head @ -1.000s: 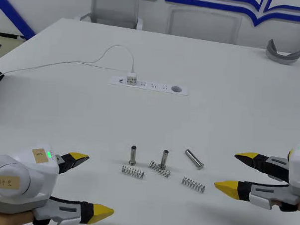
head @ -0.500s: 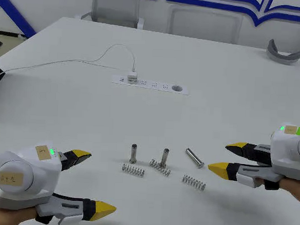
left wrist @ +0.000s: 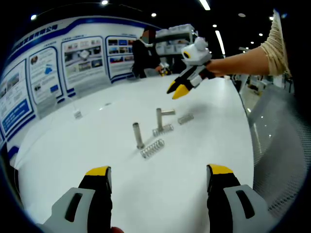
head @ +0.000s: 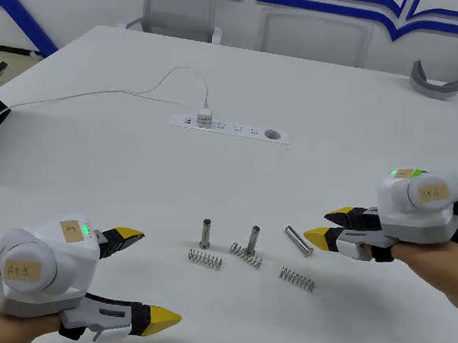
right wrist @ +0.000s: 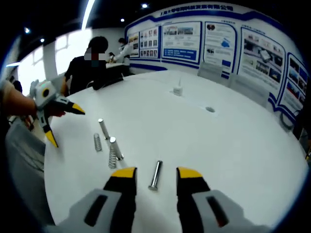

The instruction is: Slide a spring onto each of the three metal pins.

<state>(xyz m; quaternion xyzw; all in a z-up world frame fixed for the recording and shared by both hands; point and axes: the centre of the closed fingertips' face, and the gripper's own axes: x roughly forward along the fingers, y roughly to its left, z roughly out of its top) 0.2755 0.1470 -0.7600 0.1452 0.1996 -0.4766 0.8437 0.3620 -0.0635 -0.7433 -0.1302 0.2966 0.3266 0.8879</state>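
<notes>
Two metal pins stand upright on the white table, one (head: 206, 233) on the left and one (head: 253, 239) in the middle. A third pin (head: 297, 241) lies flat to their right. A loose spring lies by each pin: left (head: 205, 258), middle (head: 246, 255), right (head: 296, 278). My right gripper (head: 326, 227) hovers open just right of the lying pin. In the right gripper view, that pin (right wrist: 155, 174) lines up with the gap of the open right gripper (right wrist: 157, 172), untouched. My left gripper (head: 147, 276) is open near the front left, well short of the pins (left wrist: 138, 135).
A white power strip (head: 231, 129) with a plugged charger (head: 205, 117) and a cable lies mid-table. A grey curved band (head: 434, 82) rests at the far right. Chairs stand behind the far edge. People stand in the room beyond the table.
My right gripper has moved left and up the table to the lying pin. The left gripper has barely shifted. Pins and springs lie where they were.
</notes>
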